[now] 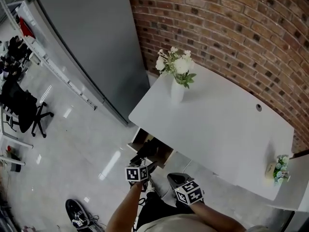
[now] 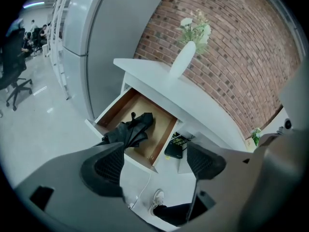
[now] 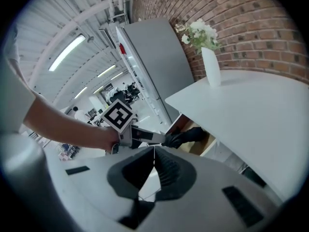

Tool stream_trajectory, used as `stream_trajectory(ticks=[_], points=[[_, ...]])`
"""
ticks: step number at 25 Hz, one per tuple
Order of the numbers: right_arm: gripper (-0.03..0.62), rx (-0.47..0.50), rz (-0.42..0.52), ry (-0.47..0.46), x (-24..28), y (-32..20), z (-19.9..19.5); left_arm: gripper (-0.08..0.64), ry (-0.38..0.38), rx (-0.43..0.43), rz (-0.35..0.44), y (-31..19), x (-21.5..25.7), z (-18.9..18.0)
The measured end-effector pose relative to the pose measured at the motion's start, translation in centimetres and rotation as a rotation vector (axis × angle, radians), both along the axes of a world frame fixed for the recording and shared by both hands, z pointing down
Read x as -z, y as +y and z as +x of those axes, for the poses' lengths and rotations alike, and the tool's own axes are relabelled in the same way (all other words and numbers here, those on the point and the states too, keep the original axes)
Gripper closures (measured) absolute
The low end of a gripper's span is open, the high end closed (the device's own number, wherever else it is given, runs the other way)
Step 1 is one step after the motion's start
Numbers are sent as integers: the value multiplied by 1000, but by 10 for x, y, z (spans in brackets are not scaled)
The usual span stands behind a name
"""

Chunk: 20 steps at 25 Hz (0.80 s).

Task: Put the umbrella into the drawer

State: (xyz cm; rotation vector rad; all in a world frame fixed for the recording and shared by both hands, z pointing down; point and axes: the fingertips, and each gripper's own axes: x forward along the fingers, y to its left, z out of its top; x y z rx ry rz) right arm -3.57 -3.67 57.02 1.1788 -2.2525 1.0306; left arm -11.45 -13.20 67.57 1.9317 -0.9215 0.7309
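You work in bright, even light from ceiling strip lights (image 3: 72, 50); glare patches shine on the floor (image 1: 110, 164). Both gripper views bulge and darken at the corners, and the left gripper (image 2: 154, 163) looks soft.

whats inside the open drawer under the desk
A folded black umbrella lies in the wooden drawer, with bare wood beside it. Its near end and the drawer's front corner are covered by a jaw of the left hand-held gripper, so that part cannot be seen.

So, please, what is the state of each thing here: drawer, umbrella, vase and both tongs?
Brown wooden drawer: pulled open.
Black folded umbrella: lying in the drawer.
White vase of flowers: upright on the white table.
Left tongs: open, empty.
Right tongs: shut, empty.
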Motion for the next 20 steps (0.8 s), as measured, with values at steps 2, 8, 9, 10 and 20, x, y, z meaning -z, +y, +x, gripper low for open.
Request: stream_trajectory(ticks=[2,8,9,10,20], points=[[575,4,7,2,3,-2,3,143,-1,13,7,4,6,0],[575,39,36,14,13,-13,11,190,5,59,69,7,34,3],[575,46,40,13,16,-12,10,215,2,76,80,7,37,1],[575,54,44,12,18,-12,9,248,-6,97,92,7,41,-3],[575,135,72,-9,26,-4,-10,462,-51,229,190,10,73,-35]])
